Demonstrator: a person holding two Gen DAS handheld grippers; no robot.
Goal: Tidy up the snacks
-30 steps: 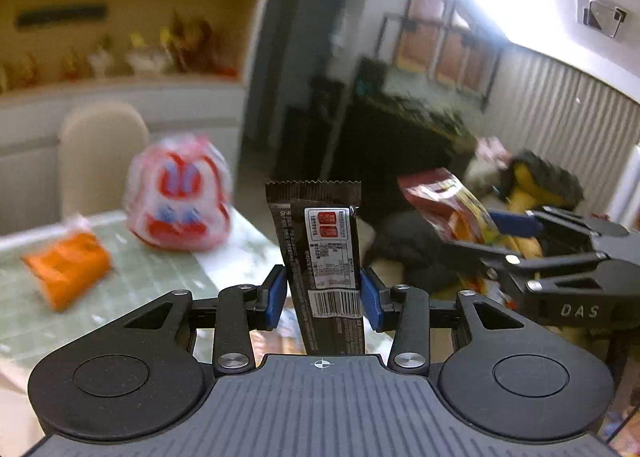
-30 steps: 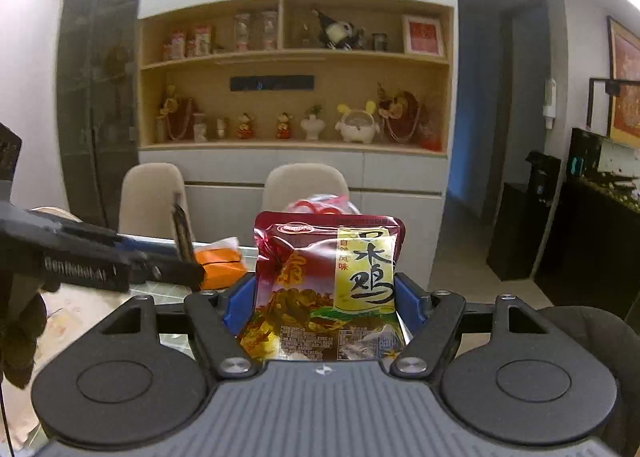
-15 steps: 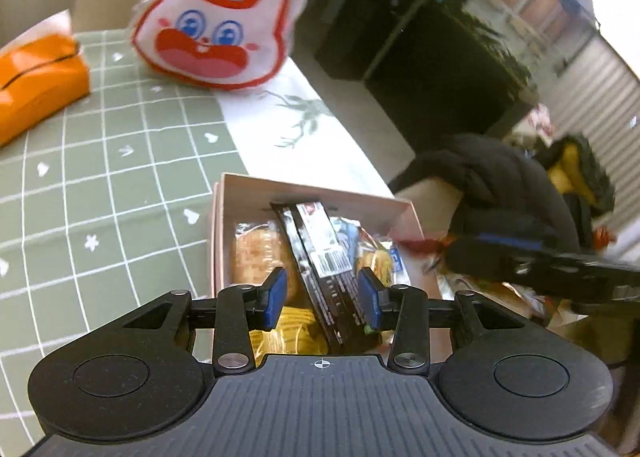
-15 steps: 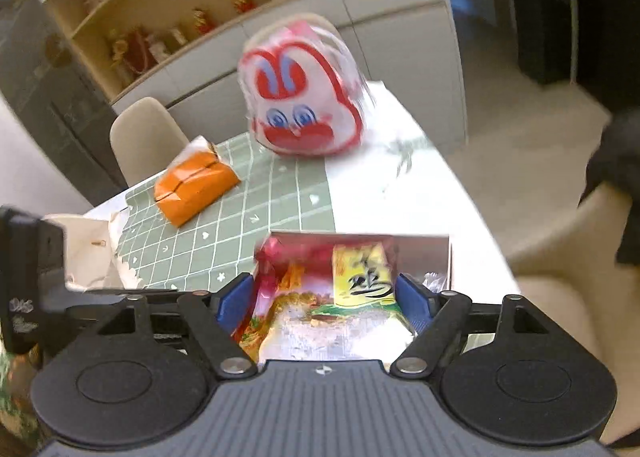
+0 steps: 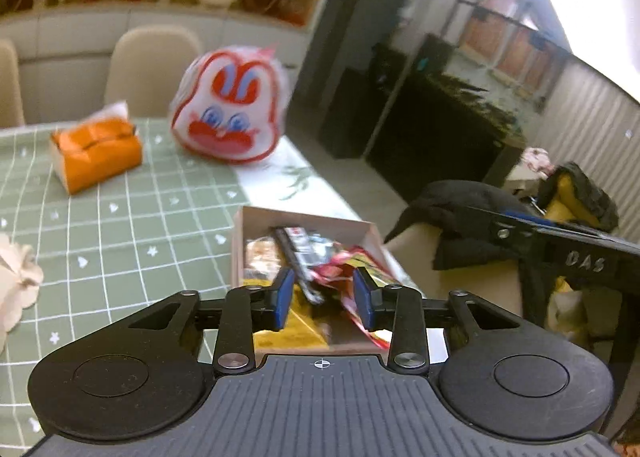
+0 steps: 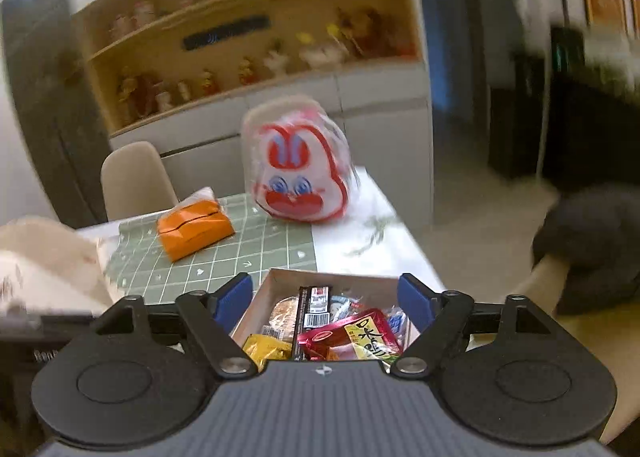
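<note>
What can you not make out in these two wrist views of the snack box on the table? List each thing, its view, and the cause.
- Near end of the snack box, right wrist view: hidden by the right claw body.
- Print on the black bar, left wrist view: blurred.
- Shelf figurines, both views: blurred, too small.
- Cream object, left wrist view: cut off by the left edge.
- Yellow packet, right wrist view: label too small.

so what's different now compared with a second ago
Both snacks were let go into the box: the dark bar left the left gripper, whose jaws have been closing empty, and the red chicken-snack packet left the right gripper, whose jaws have been opening. The rabbit bag and orange tissue pack stayed put.
</note>
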